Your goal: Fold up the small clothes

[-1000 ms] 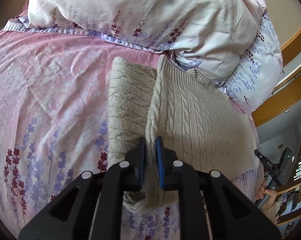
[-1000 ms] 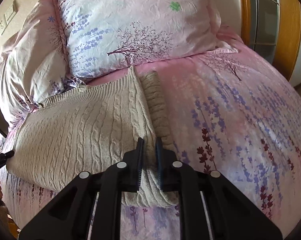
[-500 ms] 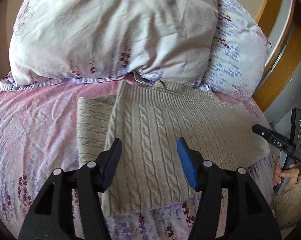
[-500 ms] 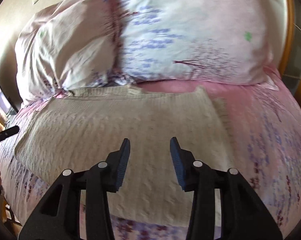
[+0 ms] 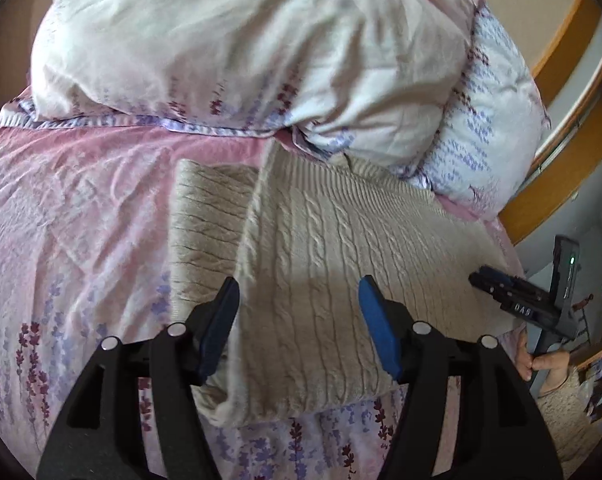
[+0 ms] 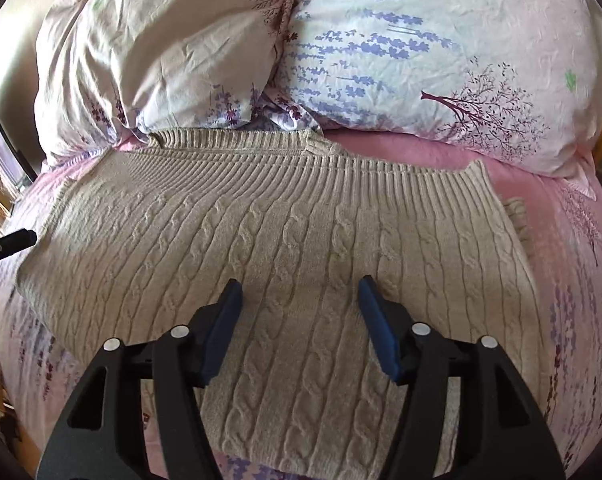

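Note:
A beige cable-knit sweater [image 5: 341, 264] lies flat on the pink floral bed, with its ribbed hem toward the pillows. One folded sleeve [image 5: 205, 216] sticks out from under its left side. My left gripper [image 5: 299, 312] is open and empty, just above the sweater's near left part. My right gripper [image 6: 301, 312] is open and empty over the sweater [image 6: 285, 248] near its front edge. The right gripper also shows at the right edge of the left wrist view [image 5: 497, 284].
Two floral pillows [image 6: 421, 52] [image 6: 157, 52] lie right behind the sweater. The pink sheet [image 5: 73, 216] spreads to the left. A wooden bed frame [image 5: 557, 168] runs along the right side.
Both grippers were shut on the sweater's folded edge a second ago. They have let go, opened wide and drawn back. The sweater now lies flat.

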Action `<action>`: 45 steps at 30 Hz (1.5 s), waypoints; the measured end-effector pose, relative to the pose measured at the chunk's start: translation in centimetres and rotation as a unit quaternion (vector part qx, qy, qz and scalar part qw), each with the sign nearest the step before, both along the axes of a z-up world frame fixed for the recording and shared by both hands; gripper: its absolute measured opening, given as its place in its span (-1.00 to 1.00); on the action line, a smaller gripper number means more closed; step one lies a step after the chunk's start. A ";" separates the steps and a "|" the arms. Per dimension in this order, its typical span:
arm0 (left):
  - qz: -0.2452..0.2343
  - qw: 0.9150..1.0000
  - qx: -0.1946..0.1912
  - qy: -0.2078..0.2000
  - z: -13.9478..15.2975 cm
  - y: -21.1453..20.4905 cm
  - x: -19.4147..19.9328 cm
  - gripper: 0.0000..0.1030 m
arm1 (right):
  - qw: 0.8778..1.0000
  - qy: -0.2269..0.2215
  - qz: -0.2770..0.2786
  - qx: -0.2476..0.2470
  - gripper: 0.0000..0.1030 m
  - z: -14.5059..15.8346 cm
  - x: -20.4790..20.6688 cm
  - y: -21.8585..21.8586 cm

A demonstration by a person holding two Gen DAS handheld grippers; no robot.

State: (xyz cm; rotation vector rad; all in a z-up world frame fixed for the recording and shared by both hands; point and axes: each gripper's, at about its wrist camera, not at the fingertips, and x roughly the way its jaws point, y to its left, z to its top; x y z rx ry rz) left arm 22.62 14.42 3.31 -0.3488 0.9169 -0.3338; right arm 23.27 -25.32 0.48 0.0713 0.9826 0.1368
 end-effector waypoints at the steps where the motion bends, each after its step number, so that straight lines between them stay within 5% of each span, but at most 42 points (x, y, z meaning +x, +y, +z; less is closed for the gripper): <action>1: 0.014 1.000 -0.013 0.004 0.0 1.2 0.2 0.29 | 1.000 -0.002 -0.003 0.002 0.26 0.1 0.0 0.0; 6: 0.053 0.988 -0.124 0.075 -2.1 6.1 1.8 0.30 | 1.000 -0.007 -0.003 0.015 0.38 0.7 0.1 0.5; 11: 0.043 0.984 -0.135 0.104 -3.4 5.4 3.0 0.31 | 1.000 -0.009 0.011 -0.027 0.47 0.4 0.6 2.1; 14: 0.028 0.980 -0.159 0.114 -3.9 4.6 3.5 0.53 | 0.999 -0.006 0.013 -0.036 0.50 0.0 0.6 2.4; 22: 0.034 0.978 -0.173 0.111 -4.0 4.5 4.9 0.59 | 0.999 -0.007 0.013 -0.030 0.51 0.2 0.7 2.2; 26: 0.024 0.987 -0.119 0.101 -3.3 3.3 5.6 0.57 | 1.000 -0.007 0.014 -0.023 0.51 0.2 0.6 2.0; 29: 0.010 0.987 -0.118 0.108 -3.4 2.4 6.0 0.57 | 1.000 -0.008 0.015 -0.024 0.52 0.2 0.6 2.1; 37: 0.021 0.982 -0.147 0.119 -4.0 1.6 6.1 0.18 | 0.999 -0.011 0.017 -0.029 0.53 0.2 0.5 2.3; 45: 0.022 0.981 -0.145 0.127 -4.1 1.1 6.3 0.11 | 0.999 -0.012 0.014 -0.032 0.57 0.1 0.6 2.4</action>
